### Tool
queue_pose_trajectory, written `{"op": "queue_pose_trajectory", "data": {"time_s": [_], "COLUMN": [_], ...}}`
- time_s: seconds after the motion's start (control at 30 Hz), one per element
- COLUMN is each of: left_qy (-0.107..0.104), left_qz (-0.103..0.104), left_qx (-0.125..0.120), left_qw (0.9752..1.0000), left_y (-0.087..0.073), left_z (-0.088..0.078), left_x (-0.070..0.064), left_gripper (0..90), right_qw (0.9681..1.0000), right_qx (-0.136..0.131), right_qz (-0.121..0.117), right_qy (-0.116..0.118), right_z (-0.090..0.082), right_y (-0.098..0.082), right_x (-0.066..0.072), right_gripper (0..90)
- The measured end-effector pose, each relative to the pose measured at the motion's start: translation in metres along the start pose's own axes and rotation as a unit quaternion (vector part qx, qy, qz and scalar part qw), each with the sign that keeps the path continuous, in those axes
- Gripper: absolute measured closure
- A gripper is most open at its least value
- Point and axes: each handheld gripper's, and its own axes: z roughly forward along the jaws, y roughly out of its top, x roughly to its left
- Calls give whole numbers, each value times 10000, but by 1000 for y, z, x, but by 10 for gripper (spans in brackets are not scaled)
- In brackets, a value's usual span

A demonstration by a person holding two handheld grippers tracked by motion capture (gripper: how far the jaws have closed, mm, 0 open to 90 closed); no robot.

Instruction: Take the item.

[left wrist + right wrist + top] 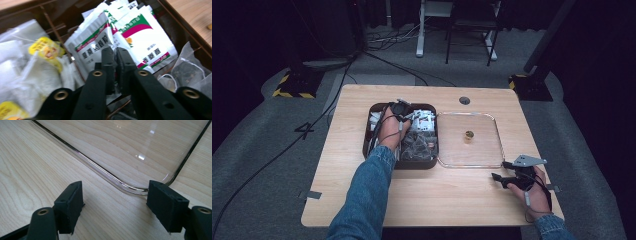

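My left gripper (404, 117) reaches into a dark brown divided box (367, 137) of packets. Seen in the left gripper view, its jaws stand almost together, and the left gripper (115, 53) is shut on the lower edge of a white sachet (95, 41) with green and magenta stripes. More such sachets (147, 37) lean behind it. My right gripper (501, 170) rests open on the table by the near right corner of a clear tray (501, 142). The right gripper (115, 197) holds nothing, and the clear tray's rim (105, 172) curves just ahead of it.
A small gold object (469, 135) lies in the clear tray. The box also holds tea bags with yellow tags (47, 48) and clear mesh bags (187, 67). Bare wood table (437, 195) runs along the near side. A cable hole (464, 100) sits near the far edge.
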Motion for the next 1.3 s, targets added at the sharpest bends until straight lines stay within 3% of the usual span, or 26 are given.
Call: {"op": "queue_pose_trajectory", "data": {"time_s": [0.3,0.5,0.53,0.57,0.67,0.73,0.8,0.87,1.0,1.1,1.23,1.3], "left_qy": [-311,-574,-691,-691,-847,-867,-831,-821,-862,-857,-1049,-1067], "left_qz": [-181,-228,-257,-257,-320,-292,-208,-201,-232,-205,-116,-79], "left_qx": [-415,-709,-852,-852,-1039,-1095,-1057,-1156,-1419,-1464,-1649,-1669], "left_qw": [9985,9956,9936,9936,9905,9898,9907,9897,9858,9853,9807,9802], "left_y": [-4,-6,-7,-7,-8,-10,-12,-16,-21,-23,-27,-28], "left_z": [-16,-34,-41,-41,-53,-60,-68,-79,-99,-106,-124,-127], "left_x": [14,18,20,20,24,26,28,30,34,34,30,28], "left_gripper": [888,888,888,888,888,889,889,888,889,889,888,888], "right_qw": [10000,10000,10000,10000,10000,10000,10000,10000,10000,10000,10000,10000], "right_qx": [0,0,-1,-1,-3,-3,-3,-5,1,-2,-11,-11], "right_qz": [3,3,5,5,7,4,7,-3,-5,5,9,9], "right_qy": [1,1,0,1,4,2,4,5,-4,6,4,5], "right_z": [0,0,0,0,0,0,1,1,1,2,4,4], "right_y": [0,0,0,0,0,0,1,1,1,2,3,3], "right_x": [0,0,0,0,0,0,0,0,0,0,0,0], "right_gripper": [291,291,292,291,292,292,291,292,292,291,292,292]}}
